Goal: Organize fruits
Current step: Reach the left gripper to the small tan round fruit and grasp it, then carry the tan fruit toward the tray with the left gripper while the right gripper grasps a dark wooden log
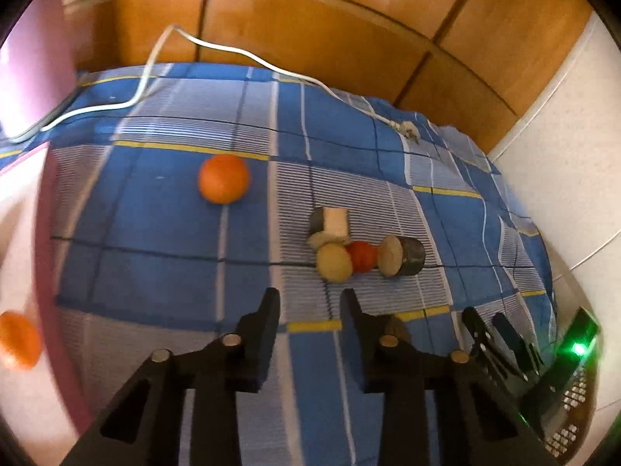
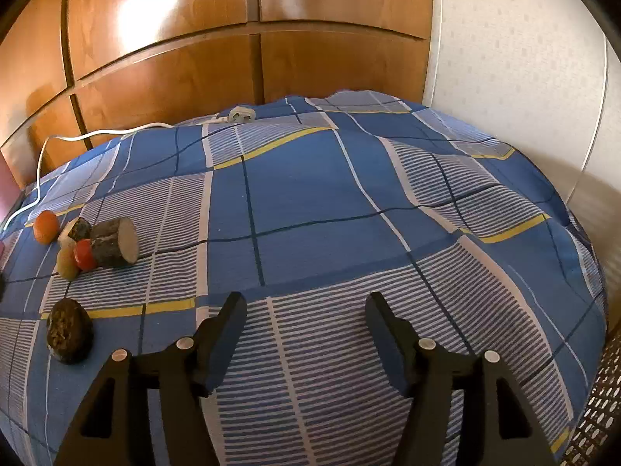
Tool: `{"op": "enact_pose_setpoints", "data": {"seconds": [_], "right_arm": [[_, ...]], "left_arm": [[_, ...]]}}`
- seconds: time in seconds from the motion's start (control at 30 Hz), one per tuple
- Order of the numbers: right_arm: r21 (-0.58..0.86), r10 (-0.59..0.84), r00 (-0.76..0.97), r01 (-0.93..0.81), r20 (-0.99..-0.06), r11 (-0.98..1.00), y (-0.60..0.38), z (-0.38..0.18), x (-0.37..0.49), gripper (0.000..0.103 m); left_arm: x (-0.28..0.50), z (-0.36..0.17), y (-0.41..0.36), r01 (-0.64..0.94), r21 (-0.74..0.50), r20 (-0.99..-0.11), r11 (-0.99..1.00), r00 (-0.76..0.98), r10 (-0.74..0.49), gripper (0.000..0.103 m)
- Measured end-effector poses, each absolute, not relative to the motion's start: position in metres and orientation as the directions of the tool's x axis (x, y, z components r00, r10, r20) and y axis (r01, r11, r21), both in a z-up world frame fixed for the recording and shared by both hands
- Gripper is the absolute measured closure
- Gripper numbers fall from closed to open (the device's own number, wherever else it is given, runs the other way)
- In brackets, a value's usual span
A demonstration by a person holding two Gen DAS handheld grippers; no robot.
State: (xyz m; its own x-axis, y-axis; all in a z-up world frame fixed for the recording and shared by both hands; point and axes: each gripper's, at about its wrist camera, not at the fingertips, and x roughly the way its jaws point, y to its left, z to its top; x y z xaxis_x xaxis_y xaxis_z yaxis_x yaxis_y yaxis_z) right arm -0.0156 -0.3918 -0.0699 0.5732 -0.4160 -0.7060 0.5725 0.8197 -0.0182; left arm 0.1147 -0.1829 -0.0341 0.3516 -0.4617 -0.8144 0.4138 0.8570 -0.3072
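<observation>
Left gripper (image 1: pixel 310 303) fingers (image 1: pixel 264 334) narrowed to a slim gap, nothing pinched, over the bed cover (image 1: pixel 155 233). Right gripper (image 2: pixel 306 306) fingers (image 2: pixel 229 330) spread about halfway, empty. Fruit cluster just ahead-right of left fingers: yellow fruit (image 1: pixel 333 262), red fruit (image 1: pixel 363 256), log slice (image 1: pixel 401 256) touching. Orange (image 1: pixel 224 178) apart, ahead-left. Left view only: second orange (image 1: pixel 19 339) inside pink bin (image 1: pixel 42 233). Right view only: dark lump (image 2: pixel 69 330) left of fingers.

Both grippers: matte blk angular fingers (image 2: pixel 233 322), triangular cutouts, round silver pins (image 1: pixel 231 339).
</observation>
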Motion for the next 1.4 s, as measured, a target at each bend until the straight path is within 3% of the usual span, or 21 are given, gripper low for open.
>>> {"op": "enact_pose_setpoints", "data": {"seconds": [0.4, 0.5, 0.67, 0.8, 1.0, 1.17, 1.4], "right_arm": [[-0.020, -0.417, 0.581, 0.567, -0.699, 0.823, -0.390, -0.071, -0.015, 0.034], [-0.020, -0.417, 0.582, 0.566, -0.698, 0.824, -0.390, -0.071, -0.015, 0.034], [-0.021, -0.417, 0.581, 0.566, -0.698, 0.824, -0.390, -0.071, -0.015, 0.034], [-0.022, -0.418, 0.581, 0.566, -0.698, 0.824, -0.390, -0.071, -0.015, 0.034], [-0.026, -0.420, 0.579, 0.565, -0.699, 0.824, -0.390, -0.071, -0.015, 0.034], [-0.032, -0.422, 0.577, 0.564, -0.700, 0.825, -0.389, -0.071, -0.014, 0.034], [-0.028, -0.397, 0.559, 0.554, -0.728, 0.832, -0.391, -0.068, -0.011, 0.034]], "left_arm": [[0.142, -0.059, -0.213, 0.404, -0.353, -0.811, 0.843, 0.316, -0.492, 0.071], [0.141, -0.064, -0.216, 0.414, -0.372, -0.802, 0.831, 0.307, -0.512, 0.076], [0.131, -0.060, -0.204, 0.421, -0.392, -0.786, 0.818, 0.308, -0.535, 0.077], [0.113, -0.050, -0.182, 0.417, -0.364, -0.787, 0.833, 0.342, -0.514, 0.077], [0.071, -0.056, -0.157, 0.433, -0.197, -0.810, 0.879, 0.433, -0.395, 0.076], [0.057, -0.066, -0.156, 0.463, -0.144, -0.787, 0.874, 0.482, -0.385, 0.078], [0.062, -0.069, -0.147, 0.451, -0.202, -0.767, 0.869, 0.480, -0.427, 0.082]]}}
